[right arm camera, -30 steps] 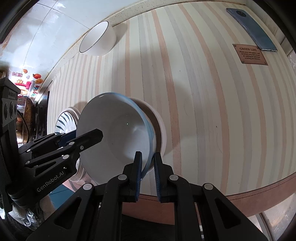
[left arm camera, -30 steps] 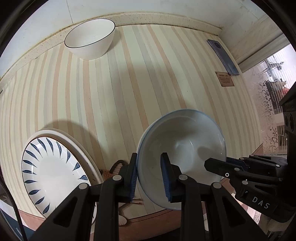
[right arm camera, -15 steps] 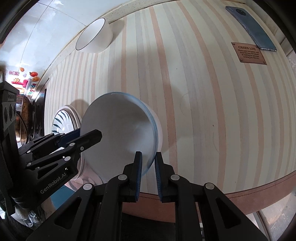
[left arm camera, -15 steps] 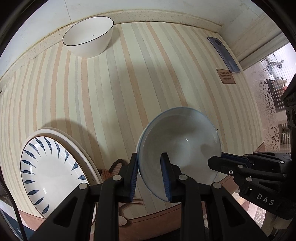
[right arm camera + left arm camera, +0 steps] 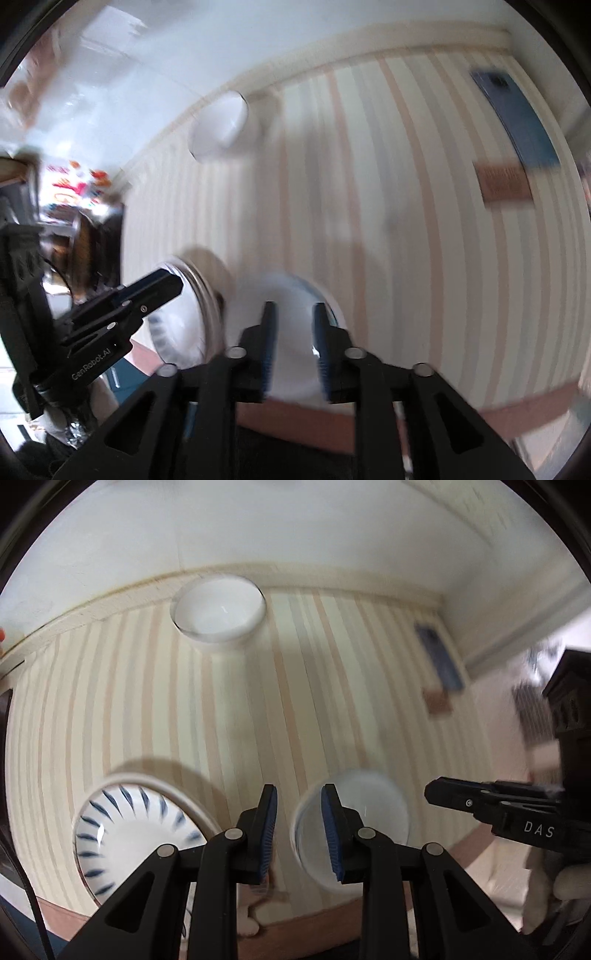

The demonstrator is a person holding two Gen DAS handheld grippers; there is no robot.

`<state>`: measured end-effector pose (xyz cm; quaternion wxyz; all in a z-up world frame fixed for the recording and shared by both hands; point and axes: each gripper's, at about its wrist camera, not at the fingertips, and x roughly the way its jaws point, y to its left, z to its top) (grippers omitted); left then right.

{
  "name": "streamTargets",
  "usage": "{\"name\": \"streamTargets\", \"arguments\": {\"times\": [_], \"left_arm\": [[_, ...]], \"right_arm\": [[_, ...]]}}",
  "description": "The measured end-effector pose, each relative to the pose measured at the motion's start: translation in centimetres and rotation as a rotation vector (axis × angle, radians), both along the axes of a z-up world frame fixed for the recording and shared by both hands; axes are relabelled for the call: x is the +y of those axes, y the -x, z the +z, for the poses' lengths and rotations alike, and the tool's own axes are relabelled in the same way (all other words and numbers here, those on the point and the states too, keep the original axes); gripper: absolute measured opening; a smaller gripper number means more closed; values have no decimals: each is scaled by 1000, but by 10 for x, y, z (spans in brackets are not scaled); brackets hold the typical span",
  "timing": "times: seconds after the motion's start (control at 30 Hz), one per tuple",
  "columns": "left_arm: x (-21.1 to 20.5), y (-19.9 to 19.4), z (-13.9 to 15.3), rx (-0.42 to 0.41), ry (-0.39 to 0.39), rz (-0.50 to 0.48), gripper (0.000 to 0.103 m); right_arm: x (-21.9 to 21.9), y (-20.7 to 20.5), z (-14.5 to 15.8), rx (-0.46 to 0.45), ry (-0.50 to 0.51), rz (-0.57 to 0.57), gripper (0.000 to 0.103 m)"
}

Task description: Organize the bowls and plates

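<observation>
**Both tongs released over the blue-rimmed bowl**

A leaf-patterned plate [image 5: 136, 834] sits at the near-left edge of the striped surface [image 5: 295, 701]. The left tongs [image 5: 298, 830] are spread, gripping nothing. The blue-rimmed bowl [image 5: 369, 812] rests at the near edge, with the right tongs [image 5: 293, 349] parted above it. A white bowl [image 5: 218, 613] stands at the far edge. Both views are blurred.

A home kitchen, by the look of it: a counter under a striped cloth [image 5: 258, 701] runs ahead of the tongs to a white tiled wall [image 5: 122, 74], with crockery out, a white bowl [image 5: 218, 609] far ahead and a blue-patterned plate [image 5: 136, 834] near left.
</observation>
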<state>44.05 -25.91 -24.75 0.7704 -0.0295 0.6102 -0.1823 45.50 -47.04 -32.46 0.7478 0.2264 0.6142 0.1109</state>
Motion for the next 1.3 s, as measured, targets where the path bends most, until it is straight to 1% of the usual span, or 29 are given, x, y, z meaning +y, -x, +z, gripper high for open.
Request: {"name": "streamTargets", "arguments": {"times": [0.03, 0.07, 0.1, 0.13, 0.17, 0.23, 0.33, 0.47, 0.5, 0.57, 0.6, 0.63, 0.7, 0.8, 0.87, 0.93, 1.0, 1.1, 1.27, 1.3], "left_arm": [[8, -13, 3, -6, 14, 23, 23], [13, -27, 3, -16, 12, 51, 23], [20, -44, 2, -22, 6, 78, 23], [27, -60, -2, -19, 4, 107, 23], [33, -74, -6, -12, 4, 132, 23], [47, -109, -22, 22, 7, 188, 23], [63, -154, -46, 65, 15, 255, 23], [65, -193, -79, 121, 25, 274, 23], [63, -199, -87, 137, 25, 274, 22], [62, -207, -96, 147, 15, 275, 22], [61, -208, -98, 142, 12, 271, 22], [60, -209, -100, 137, 8, 267, 22], [57, -208, -100, 116, 11, 261, 22], [53, -206, -100, 105, -6, 256, 22], [50, -202, -99, 102, -15, 254, 22], [46, -193, -94, 92, -15, 245, 22], [51, -191, -84, 75, -15, 232, 22], [45, -182, -69, 50, -14, 209, 22], [40, -157, -40, 18, 0, 173, 22], [37, -148, -32, 10, 3, 162, 22]], "right_arm": [[1, -14, 4, -17, -4, 5, 54], [4, -31, 8, -40, -1, 11, 58], [6, -45, 10, -59, -1, 11, 58], [11, -68, 9, -75, -3, 18, 58], [14, -84, 6, -76, -3, 22, 58], [23, -122, -3, -79, 4, 24, 58], [38, -164, -18, -83, 14, 34, 58], [56, -217, -49, -47, 18, 39, 58], [59, -225, -56, -38, 19, 38, 57], [64, -235, -67, -32, 17, 41, 46], [67, -241, -72, -26, 22, 49, 30], [69, -243, -75, -27, 23, 52, 17], [76, -243, -78, -31, 40, 69, 14], [79, -243, -77, -51, 75, 82, 14], [80, -241, -76, -46, 75, 79, 14], [80, -238, -73, -50, 74, 71, 14], [78, -232, -67, -55, 72, 64, 14], [74, -220, -54, -74, 66, 52, 14], [67, -185, -19, -114, 80, 30, 14], [59, -176, -12, -121, 81, 26, 14]]}}
